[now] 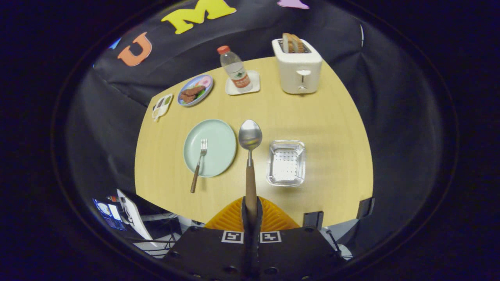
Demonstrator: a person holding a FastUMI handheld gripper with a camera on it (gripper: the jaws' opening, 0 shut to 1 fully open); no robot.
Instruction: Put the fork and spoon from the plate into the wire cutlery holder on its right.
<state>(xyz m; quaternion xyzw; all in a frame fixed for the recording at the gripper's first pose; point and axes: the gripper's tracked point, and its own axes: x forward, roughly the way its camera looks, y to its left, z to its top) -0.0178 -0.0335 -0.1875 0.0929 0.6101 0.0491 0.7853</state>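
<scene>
A pale wooden counter (312,117) stands in a booth hung with black cloth. The tool (250,212) is clamped narrow on the wooden handle of the spoon (250,134), both fingers pressing it; the spoon points straight ahead, its bowl raised above the counter between the plate and the holder. Ahead and left of the fingers lies the light green plate (218,134), with the fork (199,164) resting on it, tines on the plate and handle overhanging the near rim. Ahead and right sits the wire cutlery holder (286,162). Far beyond stand a toaster (299,66) with bread, a water bottle (235,70) on a coaster, and a dish of food (195,90).
</scene>
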